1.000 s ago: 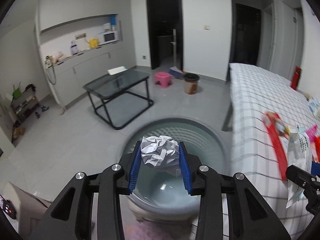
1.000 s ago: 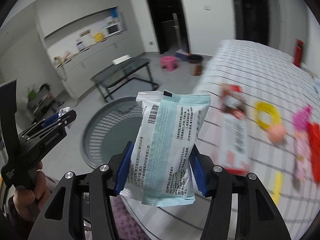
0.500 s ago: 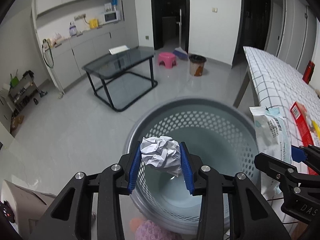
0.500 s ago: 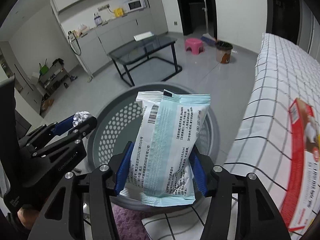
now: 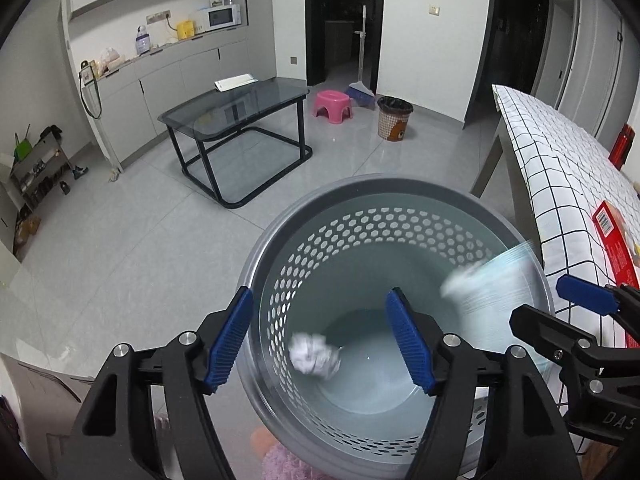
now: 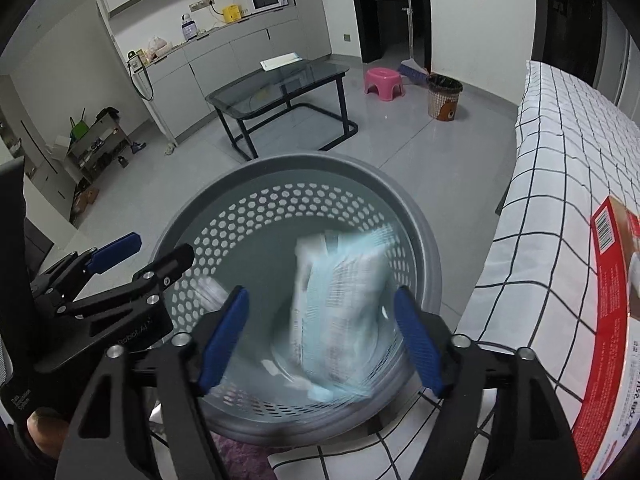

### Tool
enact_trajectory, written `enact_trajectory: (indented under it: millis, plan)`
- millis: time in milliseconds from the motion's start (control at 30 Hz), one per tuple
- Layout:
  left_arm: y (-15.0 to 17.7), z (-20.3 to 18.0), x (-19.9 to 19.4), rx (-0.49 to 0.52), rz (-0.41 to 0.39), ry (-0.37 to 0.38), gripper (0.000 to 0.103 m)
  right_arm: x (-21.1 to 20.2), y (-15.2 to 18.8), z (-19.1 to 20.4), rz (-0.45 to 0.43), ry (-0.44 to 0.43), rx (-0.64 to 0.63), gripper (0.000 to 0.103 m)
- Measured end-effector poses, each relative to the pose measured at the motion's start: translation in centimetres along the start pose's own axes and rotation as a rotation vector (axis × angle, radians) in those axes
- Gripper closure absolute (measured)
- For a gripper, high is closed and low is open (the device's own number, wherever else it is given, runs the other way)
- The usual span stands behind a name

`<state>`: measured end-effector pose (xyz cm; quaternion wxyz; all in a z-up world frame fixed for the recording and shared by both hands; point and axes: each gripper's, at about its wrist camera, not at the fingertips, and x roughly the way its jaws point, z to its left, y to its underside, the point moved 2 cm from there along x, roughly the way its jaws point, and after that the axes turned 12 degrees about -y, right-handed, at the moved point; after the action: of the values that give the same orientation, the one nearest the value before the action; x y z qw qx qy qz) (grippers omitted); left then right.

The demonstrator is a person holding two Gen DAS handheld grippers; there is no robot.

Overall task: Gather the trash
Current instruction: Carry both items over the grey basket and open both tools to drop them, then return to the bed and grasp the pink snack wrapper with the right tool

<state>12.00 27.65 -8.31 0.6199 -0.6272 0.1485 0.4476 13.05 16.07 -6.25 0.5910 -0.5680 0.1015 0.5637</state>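
Observation:
A grey perforated waste basket (image 5: 340,188) stands on the floor beside the bed; it also shows in the right wrist view (image 6: 304,160). My left gripper (image 5: 320,340) is open above its mouth. A crumpled white paper ball (image 5: 314,360) is blurred inside the basket, below that gripper. My right gripper (image 6: 320,336) is open over the basket too. A pale blue and white packet (image 6: 340,296) is blurred in mid fall inside the basket, and it shows as a smear in the left wrist view (image 5: 492,280).
The bed with a black-and-white checked sheet (image 6: 560,168) lies at the right, with a red box (image 6: 608,320) on it. A glass table (image 5: 236,112), a pink stool (image 5: 332,104) and a second small bin (image 5: 394,118) stand farther off.
Both grippers have opened. The paper ball has dropped from the left gripper into the basket, and the packet has left the right gripper and is falling in.

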Motion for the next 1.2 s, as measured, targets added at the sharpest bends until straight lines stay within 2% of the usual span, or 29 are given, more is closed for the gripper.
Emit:
enact_trajectory:
  millis: [400,633,1000,1200]
  plan:
    - [0.4,0.3,-0.2,-0.006,0.012,-0.017,0.034,-0.1,-0.1,-0.8,-0.006,-0.001,0.006,0.031]
    - [0.7,0.9,-1.6,-0.017,-0.005,-0.032,0.034,-1.3,0.1,-0.2,-0.029,-0.013,0.003,0.031]
    - [1.5,0.9,-5.7,-0.026,-0.057,-0.032,0.028,-6.0,2.0,0.6,-0.104,-0.013,0.009,0.031]
    - [2.3,-0.4,-8.6,-0.016,-0.096,-0.011,0.022,-9.2,4.2,0.1,-0.146,0.004,0.024,0.031]
